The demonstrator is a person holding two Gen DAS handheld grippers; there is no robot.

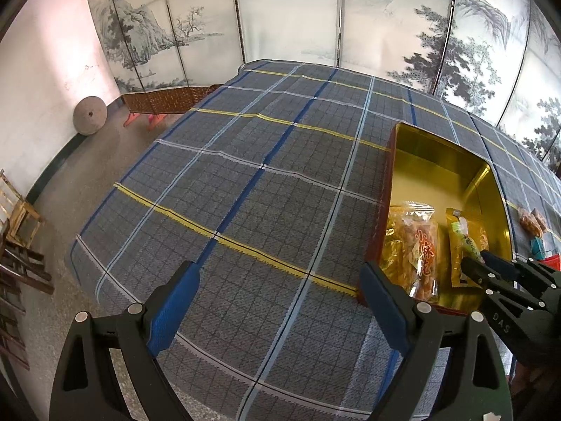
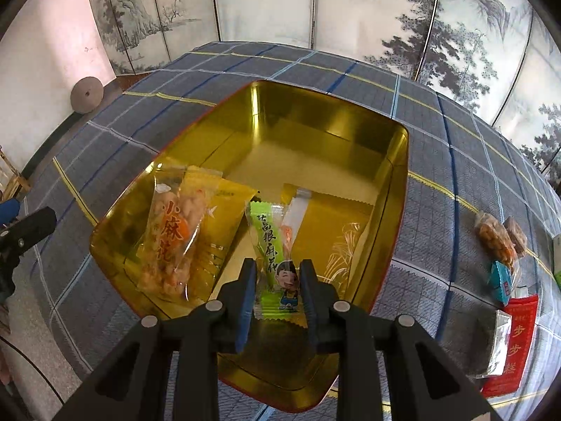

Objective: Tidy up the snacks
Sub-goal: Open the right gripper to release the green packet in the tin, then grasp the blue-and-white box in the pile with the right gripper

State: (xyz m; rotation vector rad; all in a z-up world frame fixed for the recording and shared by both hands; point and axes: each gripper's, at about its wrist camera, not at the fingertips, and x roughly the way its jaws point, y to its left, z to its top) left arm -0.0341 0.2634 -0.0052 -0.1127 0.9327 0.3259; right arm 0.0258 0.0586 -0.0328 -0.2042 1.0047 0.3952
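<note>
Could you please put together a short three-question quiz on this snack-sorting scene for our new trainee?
1. True or false: the right claw is shut on the green-wrapped snack packet.
2. The left claw is: A) open, holding nothing; B) gripping the clear twisted-snack bag.
3. Fill in: the red-walled tin with gold lining stands on a ___ cloth.

Key: 1 true; 2 A; 3 plaid.

The counter [image 1: 245, 175] wears a grey checked cloth crossed by blue, pale-blue and yellow stripes. The tin [image 2: 396, 182] is gold inside with a red outer wall. The green packet [image 2: 277, 266] carries dark characters; the clear packet [image 2: 175, 242] shows orange-red characters.
</note>
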